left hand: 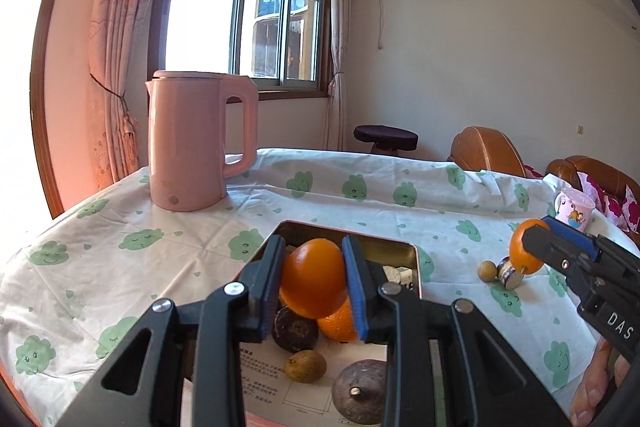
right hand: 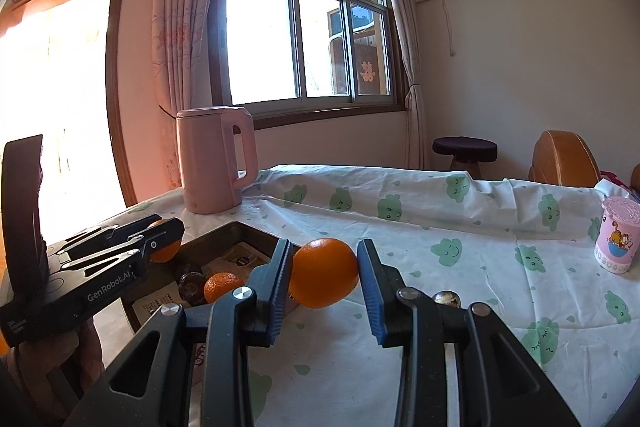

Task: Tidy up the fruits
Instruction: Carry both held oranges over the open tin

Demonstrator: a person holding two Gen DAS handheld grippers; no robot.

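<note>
My left gripper [left hand: 312,265] is shut on an orange [left hand: 314,287] and holds it over the metal tray [left hand: 396,247]. In the tray lie another orange [left hand: 338,325], a dark round fruit [left hand: 294,331], a small brown fruit [left hand: 306,367] and a grey-brown round fruit [left hand: 360,393]. My right gripper [right hand: 325,267] is shut on a second orange [right hand: 324,281], above the cloth just right of the tray [right hand: 224,231]. The left wrist view shows the right gripper [left hand: 540,231] with its orange [left hand: 524,251]. The right wrist view shows the left gripper [right hand: 170,233] at the tray's left.
A pink kettle [left hand: 188,147] stands at the table's back left. A pink cup [right hand: 618,239] stands at the far right. A small tan fruit [left hand: 487,270] and a purple-and-white one [left hand: 510,273] lie on the cloud-print cloth [left hand: 360,195] right of the tray.
</note>
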